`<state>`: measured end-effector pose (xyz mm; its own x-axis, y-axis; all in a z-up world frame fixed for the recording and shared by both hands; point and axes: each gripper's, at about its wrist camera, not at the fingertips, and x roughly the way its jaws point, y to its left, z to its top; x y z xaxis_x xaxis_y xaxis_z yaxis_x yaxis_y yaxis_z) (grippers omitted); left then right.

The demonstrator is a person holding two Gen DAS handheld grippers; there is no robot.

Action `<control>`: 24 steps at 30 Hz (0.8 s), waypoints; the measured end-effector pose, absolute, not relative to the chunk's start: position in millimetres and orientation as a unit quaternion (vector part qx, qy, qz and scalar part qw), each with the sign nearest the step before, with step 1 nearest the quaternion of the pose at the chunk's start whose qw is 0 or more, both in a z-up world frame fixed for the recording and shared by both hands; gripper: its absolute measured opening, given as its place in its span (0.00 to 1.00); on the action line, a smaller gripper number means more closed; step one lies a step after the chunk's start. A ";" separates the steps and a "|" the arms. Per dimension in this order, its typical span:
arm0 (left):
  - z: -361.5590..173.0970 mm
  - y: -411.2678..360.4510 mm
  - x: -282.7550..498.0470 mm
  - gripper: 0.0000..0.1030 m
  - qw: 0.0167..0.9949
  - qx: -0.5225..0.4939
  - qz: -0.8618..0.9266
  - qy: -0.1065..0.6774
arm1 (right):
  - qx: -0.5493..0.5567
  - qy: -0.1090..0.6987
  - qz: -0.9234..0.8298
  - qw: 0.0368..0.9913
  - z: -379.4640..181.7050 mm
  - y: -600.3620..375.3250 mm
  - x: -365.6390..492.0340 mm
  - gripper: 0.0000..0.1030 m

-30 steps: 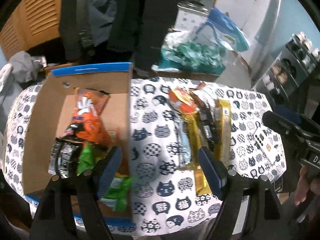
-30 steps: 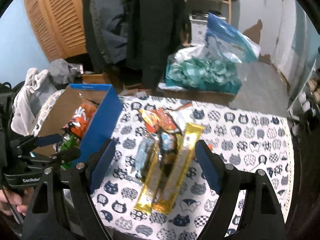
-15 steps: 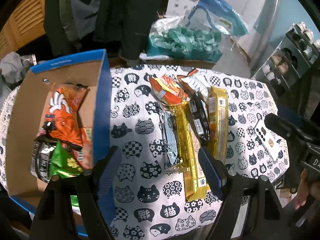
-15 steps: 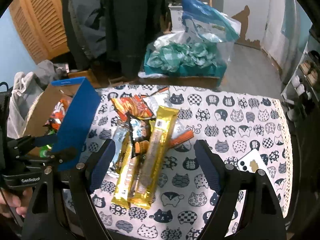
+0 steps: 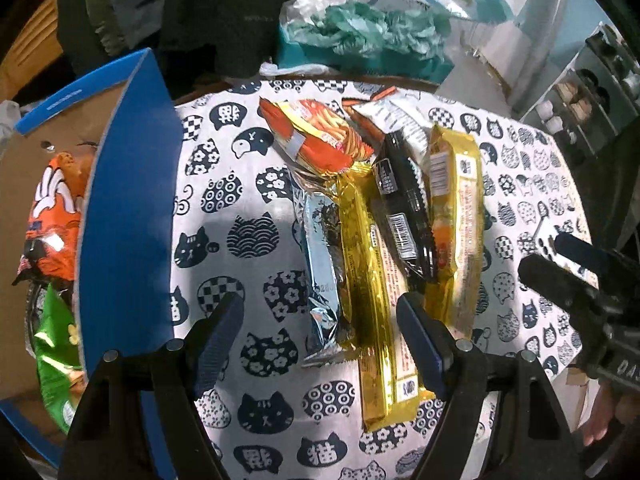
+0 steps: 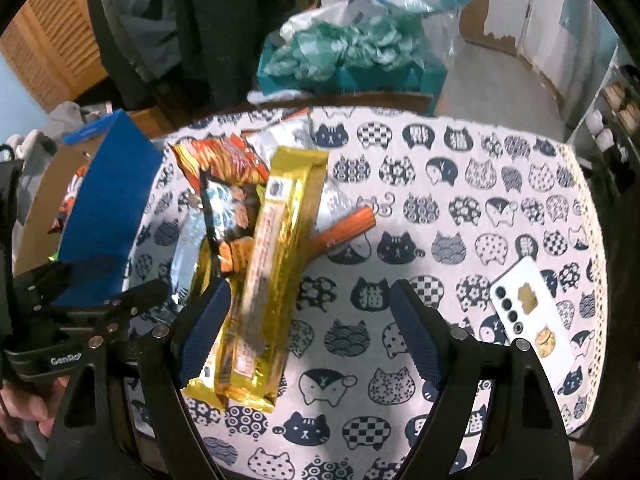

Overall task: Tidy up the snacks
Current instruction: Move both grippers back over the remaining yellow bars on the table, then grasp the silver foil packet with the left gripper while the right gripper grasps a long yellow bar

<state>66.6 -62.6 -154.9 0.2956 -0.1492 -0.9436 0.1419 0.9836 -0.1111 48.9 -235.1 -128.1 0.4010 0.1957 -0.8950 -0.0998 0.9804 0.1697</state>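
Some snacks already lie in the box (image 5: 120,208); a pile of packets (image 5: 380,240) waits on the surface (image 5: 248,152); both claws, left claw (image 5: 320,332) and right claw (image 6: 310,320), gape empty.

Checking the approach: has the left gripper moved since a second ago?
Yes. The left gripper has shifted from the blue box toward the snack pile, closer to the tablecloth.

White phone (image 6: 530,314) on cat-print tablecloth (image 6: 460,208).

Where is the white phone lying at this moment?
In the right wrist view the white phone lies camera side up on the cat-print tablecloth near its right edge, apart from the snack pile on the left.
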 end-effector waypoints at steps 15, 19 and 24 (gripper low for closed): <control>-185.8 -56.5 76.6 0.78 0.790 -0.002 -0.066 0.609 | 0.087 0.574 0.119 0.805 -175.8 -221.0 67.4 0.78; -191.6 -52.8 80.4 0.78 0.789 -0.005 -0.063 0.611 | 0.086 0.590 0.135 0.792 -188.1 -213.2 70.4 0.54; -196.2 -54.7 86.4 0.78 0.790 -0.004 -0.065 0.610 | 0.070 0.579 0.130 0.802 -187.6 -209.6 69.9 0.38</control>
<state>86.4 -54.7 -196.2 0.2484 -0.1076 -0.9627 0.0977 0.9915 -0.0856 69.9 -209.6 -187.6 0.2952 0.2907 -0.9101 -0.1275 0.9560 0.2640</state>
